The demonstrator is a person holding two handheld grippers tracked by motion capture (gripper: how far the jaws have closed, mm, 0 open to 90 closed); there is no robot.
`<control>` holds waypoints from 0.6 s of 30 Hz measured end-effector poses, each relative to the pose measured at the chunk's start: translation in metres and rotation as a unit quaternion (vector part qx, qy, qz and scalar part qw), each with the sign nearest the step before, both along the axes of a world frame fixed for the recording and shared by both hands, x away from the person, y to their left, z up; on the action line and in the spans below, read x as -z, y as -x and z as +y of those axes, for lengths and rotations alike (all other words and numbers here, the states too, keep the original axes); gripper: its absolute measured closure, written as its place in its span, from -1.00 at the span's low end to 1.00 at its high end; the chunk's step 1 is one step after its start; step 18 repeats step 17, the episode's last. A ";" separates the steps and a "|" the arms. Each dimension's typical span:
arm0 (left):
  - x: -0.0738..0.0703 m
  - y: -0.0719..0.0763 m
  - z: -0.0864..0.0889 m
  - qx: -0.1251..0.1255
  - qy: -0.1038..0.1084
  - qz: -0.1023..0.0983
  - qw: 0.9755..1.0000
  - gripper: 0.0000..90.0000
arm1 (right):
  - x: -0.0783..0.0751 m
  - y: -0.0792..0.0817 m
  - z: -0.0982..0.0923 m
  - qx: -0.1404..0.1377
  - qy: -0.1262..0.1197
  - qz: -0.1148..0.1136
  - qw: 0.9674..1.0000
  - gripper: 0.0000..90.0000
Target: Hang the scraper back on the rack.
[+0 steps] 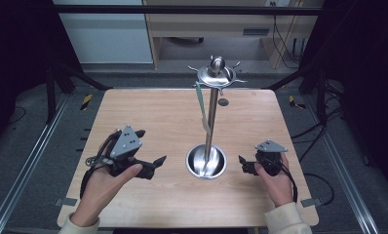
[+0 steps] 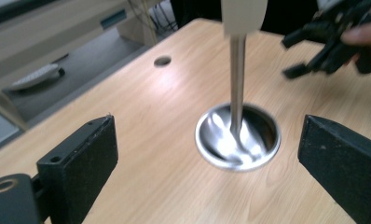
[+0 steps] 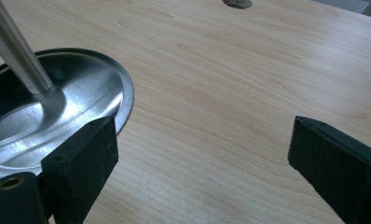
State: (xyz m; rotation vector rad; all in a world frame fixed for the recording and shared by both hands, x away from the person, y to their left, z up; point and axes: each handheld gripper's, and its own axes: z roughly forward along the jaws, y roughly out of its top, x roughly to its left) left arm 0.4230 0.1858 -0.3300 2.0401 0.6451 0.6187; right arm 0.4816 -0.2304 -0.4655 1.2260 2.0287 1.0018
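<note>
I have the left hand-held gripper (image 1: 152, 147) low over the desk (image 1: 148, 109), just left of the steel stand's dished base (image 1: 206, 161), its jaws spread wide with nothing between them. The right hand-held gripper (image 1: 241, 163) sits just right of that base, jaws also wide apart and empty, as its own view confirms. The stand's pole (image 1: 212, 114) rises from the base to a hooked crown (image 1: 216, 73), and a pale green utensil (image 1: 201, 105) hangs from one hook, close alongside the pole, its lower end partway down and clear of the base. My worry, as I judge it, is the stand itself: it is tall and narrow, so if I reach up for the utensil and push sideways on it or the pole, the whole thing could rock or tip. With both grippers flanking the base, a careless sweep inward could knock the rim and slide the stand. The utensil hangs freely, so a poorly centred pinch may set it swinging or slip it off the hook onto the desk. From the left gripper view the picture is blurred, so I cannot tell the utensil's exact shape.
</note>
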 end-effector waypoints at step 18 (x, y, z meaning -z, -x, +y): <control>0.109 -0.022 0.076 -0.124 -0.031 0.074 0.989 -0.86 | 0.001 0.000 0.002 -0.001 0.005 0.003 1.000 -0.81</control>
